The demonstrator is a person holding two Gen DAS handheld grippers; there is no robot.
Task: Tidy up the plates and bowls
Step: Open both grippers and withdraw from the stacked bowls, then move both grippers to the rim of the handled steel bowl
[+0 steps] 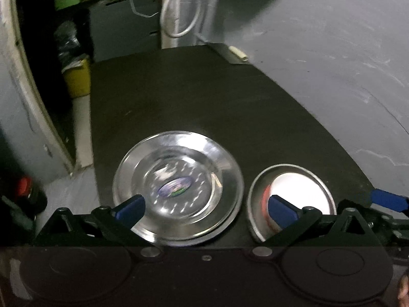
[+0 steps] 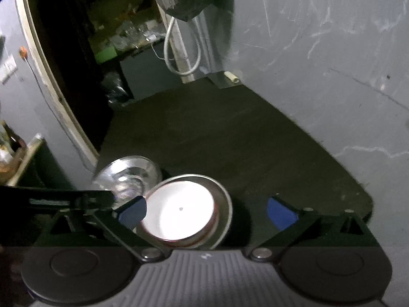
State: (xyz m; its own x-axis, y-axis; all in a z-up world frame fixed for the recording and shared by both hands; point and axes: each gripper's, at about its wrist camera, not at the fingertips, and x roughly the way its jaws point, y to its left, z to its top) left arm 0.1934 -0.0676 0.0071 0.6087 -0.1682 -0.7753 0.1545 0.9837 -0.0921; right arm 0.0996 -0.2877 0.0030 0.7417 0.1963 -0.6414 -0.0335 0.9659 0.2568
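Blue-padded jaws of our left gripper (image 1: 205, 208) and right gripper (image 2: 207, 211) stand spread, holding nothing, over a steel plate (image 1: 179, 186) and a white-centred steel bowl (image 2: 184, 211) touching near the black counter's (image 2: 230, 133) front edge; a careless nudge could tip either off.

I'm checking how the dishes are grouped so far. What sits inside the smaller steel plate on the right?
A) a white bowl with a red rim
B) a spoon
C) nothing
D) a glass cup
A: the white bowl, red at its rim, rests inside the smaller steel plate, beside the larger steel plate.
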